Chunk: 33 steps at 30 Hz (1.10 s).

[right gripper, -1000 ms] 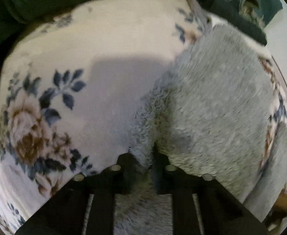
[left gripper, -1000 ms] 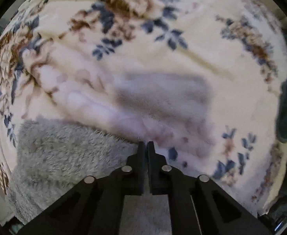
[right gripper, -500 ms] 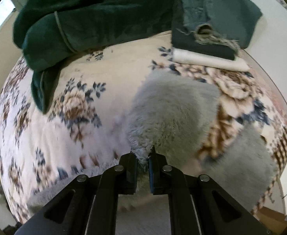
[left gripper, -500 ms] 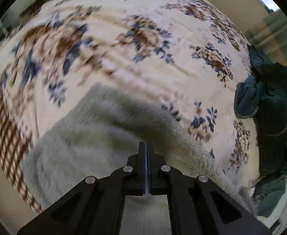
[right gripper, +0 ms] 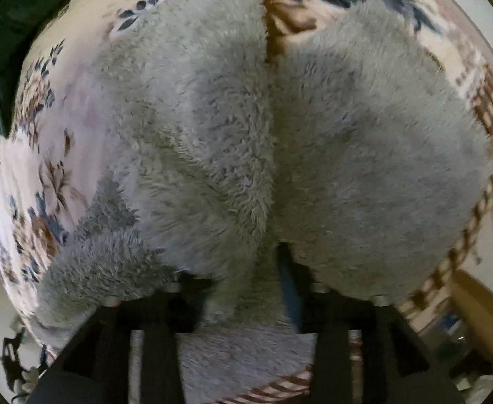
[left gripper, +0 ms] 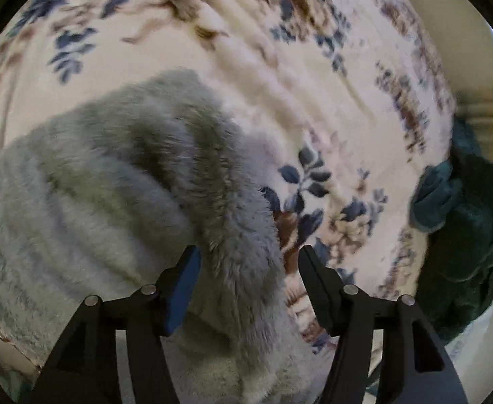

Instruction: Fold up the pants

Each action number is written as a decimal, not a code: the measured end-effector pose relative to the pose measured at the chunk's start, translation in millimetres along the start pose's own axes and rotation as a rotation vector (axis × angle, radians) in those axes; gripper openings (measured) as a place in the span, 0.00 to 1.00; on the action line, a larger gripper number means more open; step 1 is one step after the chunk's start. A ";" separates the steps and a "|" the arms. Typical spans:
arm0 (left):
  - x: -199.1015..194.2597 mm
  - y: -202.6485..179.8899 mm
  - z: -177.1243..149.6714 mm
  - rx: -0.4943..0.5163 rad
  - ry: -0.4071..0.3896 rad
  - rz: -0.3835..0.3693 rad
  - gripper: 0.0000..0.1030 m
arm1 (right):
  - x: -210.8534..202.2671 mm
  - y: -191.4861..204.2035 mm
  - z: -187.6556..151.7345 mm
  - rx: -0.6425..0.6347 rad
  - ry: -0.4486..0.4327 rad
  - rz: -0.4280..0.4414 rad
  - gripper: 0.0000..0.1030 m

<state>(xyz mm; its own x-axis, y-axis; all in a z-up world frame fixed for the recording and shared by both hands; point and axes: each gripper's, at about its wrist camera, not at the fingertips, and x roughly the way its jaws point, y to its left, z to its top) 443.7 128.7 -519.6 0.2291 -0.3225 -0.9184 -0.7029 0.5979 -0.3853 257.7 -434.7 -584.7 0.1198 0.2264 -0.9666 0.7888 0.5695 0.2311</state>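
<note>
The grey fleece pants [left gripper: 118,185] lie bunched on the floral blanket [left gripper: 280,67]. In the left wrist view my left gripper [left gripper: 248,256] is open, its jaws wide apart, with a thick fold of the pants lying loose between them. In the right wrist view the pants [right gripper: 212,128] fill most of the frame, both legs side by side with a seam gap between. My right gripper [right gripper: 243,269] is open too; its fingertips are partly buried under the fleece, and cloth lies between the jaws.
Dark green garments [left gripper: 462,222] are heaped at the right edge of the bed, and more dark green cloth [right gripper: 0,50] shows at the upper left of the right wrist view. The blanket's checkered border [right gripper: 492,101] marks the bed's edge, with floor and furniture beyond.
Both grippers were shut on the pants and carried them across the blanket. Now both have opened and the pants rest loose on the blanket.
</note>
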 end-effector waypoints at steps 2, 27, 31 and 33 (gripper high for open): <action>21.2 -13.0 4.9 0.067 0.037 0.079 0.56 | -2.7 0.6 -1.0 -0.014 -0.021 -0.008 0.55; -66.8 205.4 -117.9 -0.087 -0.106 -0.003 0.11 | -41.4 -1.4 -24.4 -0.175 -0.037 -0.117 0.55; -75.5 214.2 -129.1 -0.160 -0.132 -0.002 0.24 | -44.7 11.3 -26.4 -0.232 0.012 -0.230 0.55; -94.6 208.3 -133.2 -0.157 -0.208 0.011 0.43 | -58.7 7.2 -24.2 -0.245 -0.006 -0.223 0.57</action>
<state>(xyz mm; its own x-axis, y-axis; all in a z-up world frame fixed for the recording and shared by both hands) 185.9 186.1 -501.1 0.3433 -0.1490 -0.9273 -0.7982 0.4741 -0.3717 241.7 -424.8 -523.6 -0.0355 0.0700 -0.9969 0.6275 0.7779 0.0323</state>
